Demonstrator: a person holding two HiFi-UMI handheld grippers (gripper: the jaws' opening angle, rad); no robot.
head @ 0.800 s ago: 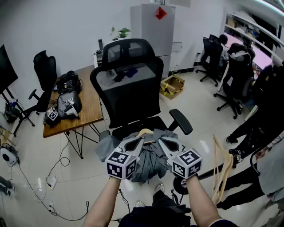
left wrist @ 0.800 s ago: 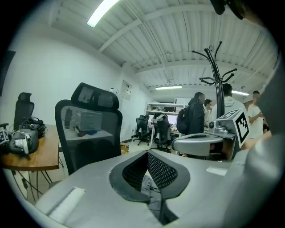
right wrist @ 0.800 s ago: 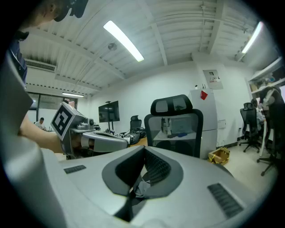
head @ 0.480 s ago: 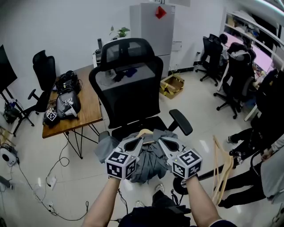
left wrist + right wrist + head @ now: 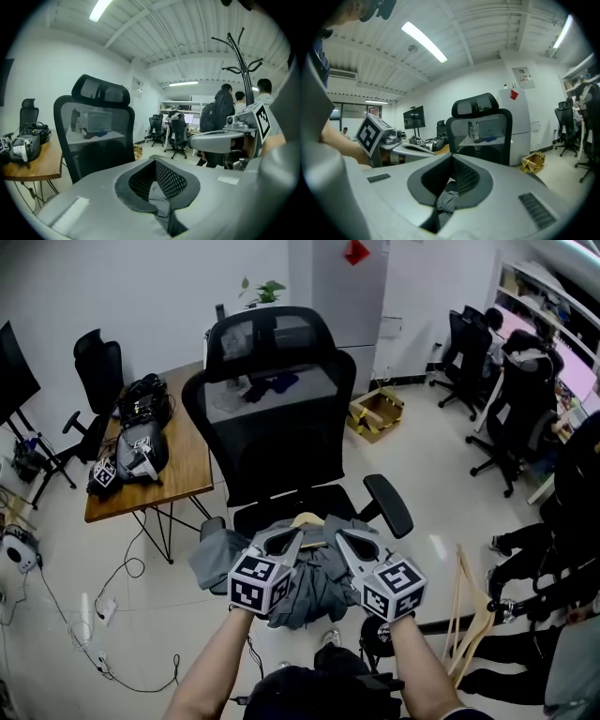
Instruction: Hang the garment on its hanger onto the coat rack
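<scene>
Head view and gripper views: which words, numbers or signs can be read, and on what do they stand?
No text is readable.
Cubes of left gripper and right gripper: black-and-white square markers, no letters.
On grey cabinet, red diamond tag: too small to read.

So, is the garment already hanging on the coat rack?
No, the left gripper and right gripper hold the garment by the chair.

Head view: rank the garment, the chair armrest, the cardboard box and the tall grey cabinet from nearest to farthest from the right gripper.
1. garment, clamped in the right gripper itself.
2. chair armrest, just ahead, to its right.
3. cardboard box, on the floor beyond the chair, right side.
4. tall grey cabinet, against the far wall.
</scene>
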